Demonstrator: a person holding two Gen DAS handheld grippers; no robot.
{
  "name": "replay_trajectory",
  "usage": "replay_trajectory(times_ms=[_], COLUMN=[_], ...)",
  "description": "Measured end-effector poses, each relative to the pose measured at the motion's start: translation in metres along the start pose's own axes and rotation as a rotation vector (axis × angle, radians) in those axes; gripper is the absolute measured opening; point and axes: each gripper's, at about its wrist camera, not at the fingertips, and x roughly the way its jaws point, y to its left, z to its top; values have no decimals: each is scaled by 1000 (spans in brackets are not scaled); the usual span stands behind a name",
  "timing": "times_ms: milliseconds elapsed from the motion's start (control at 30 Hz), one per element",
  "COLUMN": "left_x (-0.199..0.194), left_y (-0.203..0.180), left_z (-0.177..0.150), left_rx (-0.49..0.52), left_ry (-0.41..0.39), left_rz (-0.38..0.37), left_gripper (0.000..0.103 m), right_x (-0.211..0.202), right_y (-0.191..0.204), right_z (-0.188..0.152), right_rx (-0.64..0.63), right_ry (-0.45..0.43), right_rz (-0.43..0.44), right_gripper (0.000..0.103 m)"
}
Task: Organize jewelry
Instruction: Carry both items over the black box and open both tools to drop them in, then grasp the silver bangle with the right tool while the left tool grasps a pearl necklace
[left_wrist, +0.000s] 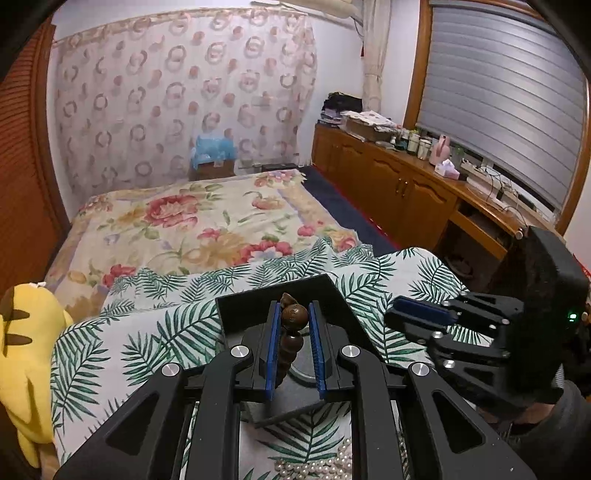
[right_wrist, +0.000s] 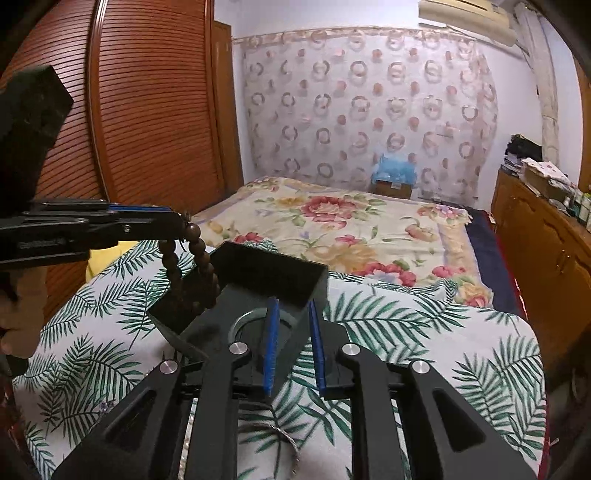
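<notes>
My left gripper (left_wrist: 293, 318) is shut on a brown wooden bead bracelet (left_wrist: 291, 343) and holds it above the open black jewelry box (left_wrist: 255, 317). In the right wrist view the bracelet (right_wrist: 192, 269) hangs from the left gripper (right_wrist: 181, 219) over the box's left side (right_wrist: 269, 273). My right gripper (right_wrist: 293, 314) is open and empty, its blue pads either side of the box's near right corner. It also shows in the left wrist view (left_wrist: 421, 314), to the right of the box. A pearl strand (left_wrist: 325, 465) lies near me on the palm-leaf cloth. A thin silver chain (right_wrist: 288, 443) lies below the right gripper.
The box sits on a palm-leaf cloth (right_wrist: 424, 332) on a bed with a floral cover (right_wrist: 351, 229). A yellow plush toy (left_wrist: 26, 354) lies at the left. A wooden cabinet (left_wrist: 399, 184) with clutter runs along the right, a slatted wardrobe (right_wrist: 147, 110) along the left.
</notes>
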Motion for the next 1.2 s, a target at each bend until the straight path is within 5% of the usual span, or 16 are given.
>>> replay_trajectory(times_ms=[267,367,633,1200], left_x=[11,7,-21,-17], left_y=[-1,-3,-3,7], left_z=[-3,-6,-34,-109], left_rx=[-16,1,3,14], left_ry=[19,16,10,153], left_rz=[-4,12,12,24], left_gripper=[15,29,38,38], right_x=[-17,-21,-44,-1], right_y=[-5,-5,0,6], right_z=[-9,-16,-35,-73], right_rx=[-12,-12,-2,-46], right_ry=[-2,10,28,260], right_rz=[-20,-20,8,26], right_gripper=[18,18,18,18])
